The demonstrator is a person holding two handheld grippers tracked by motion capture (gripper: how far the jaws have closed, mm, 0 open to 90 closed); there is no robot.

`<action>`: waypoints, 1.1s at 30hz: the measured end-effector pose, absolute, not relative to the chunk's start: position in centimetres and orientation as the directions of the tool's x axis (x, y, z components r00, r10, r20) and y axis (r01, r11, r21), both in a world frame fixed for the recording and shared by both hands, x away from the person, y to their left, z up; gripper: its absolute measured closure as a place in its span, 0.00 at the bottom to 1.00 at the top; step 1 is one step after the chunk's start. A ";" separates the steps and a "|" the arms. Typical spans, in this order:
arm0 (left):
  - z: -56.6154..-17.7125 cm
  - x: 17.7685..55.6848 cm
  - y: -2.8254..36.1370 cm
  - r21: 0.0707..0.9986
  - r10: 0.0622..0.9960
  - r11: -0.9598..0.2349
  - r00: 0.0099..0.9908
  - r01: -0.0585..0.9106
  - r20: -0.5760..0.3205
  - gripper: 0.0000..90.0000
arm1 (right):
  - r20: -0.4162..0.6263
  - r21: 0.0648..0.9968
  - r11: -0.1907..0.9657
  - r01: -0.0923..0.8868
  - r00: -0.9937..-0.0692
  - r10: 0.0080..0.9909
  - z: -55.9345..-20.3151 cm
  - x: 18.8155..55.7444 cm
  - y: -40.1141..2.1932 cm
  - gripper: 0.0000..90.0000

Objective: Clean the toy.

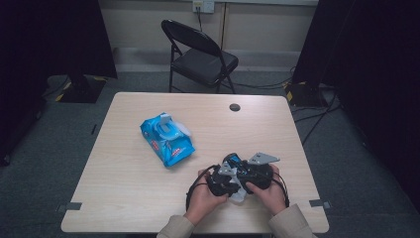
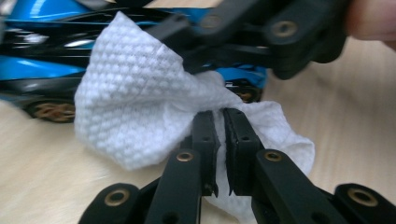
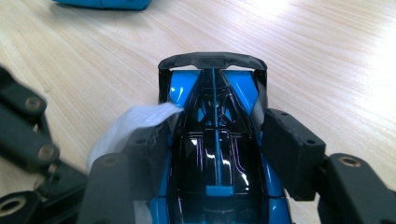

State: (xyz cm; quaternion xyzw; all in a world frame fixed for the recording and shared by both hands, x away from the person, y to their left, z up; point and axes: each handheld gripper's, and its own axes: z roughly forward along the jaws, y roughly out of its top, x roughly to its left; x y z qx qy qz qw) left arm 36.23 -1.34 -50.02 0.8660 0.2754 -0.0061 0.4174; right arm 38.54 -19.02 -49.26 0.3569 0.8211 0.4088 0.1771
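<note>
Wooden table [image 1: 133, 183] under me, right gripper [image 3: 215, 140] clamps the toy car [image 3: 215, 154], left gripper [image 2: 219, 135] pinches the wipe [image 2: 140, 107], so I rub gently along its side.

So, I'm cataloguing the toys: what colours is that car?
Glossy black and blue toy car, gold wheels; clearest in the right gripper view.

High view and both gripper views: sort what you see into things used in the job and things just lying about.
In use:
toy car, clamped by right gripper
white wipe, pinched by left gripper

Lying about:
blue wipes pack
folding chair
</note>
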 end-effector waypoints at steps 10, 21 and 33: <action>-50.3 34.7 -3.3 0.734 0.417 -0.497 0.869 0.463 -0.266 0.93 | -0.002 0.798 0.413 0.439 -0.683 0.730 -49.3 38.5 -19.1 0.47; -50.1 33.8 -3.7 0.738 0.370 -0.514 0.889 0.437 -0.268 0.93 | 0.016 0.802 0.399 0.445 -0.682 0.731 -49.4 38.5 -19.2 0.46; -49.4 34.1 -0.6 0.740 0.403 -0.510 0.882 0.439 -0.245 0.93 | 0.014 0.788 0.402 0.467 -0.667 0.745 -49.0 38.5 -19.6 0.27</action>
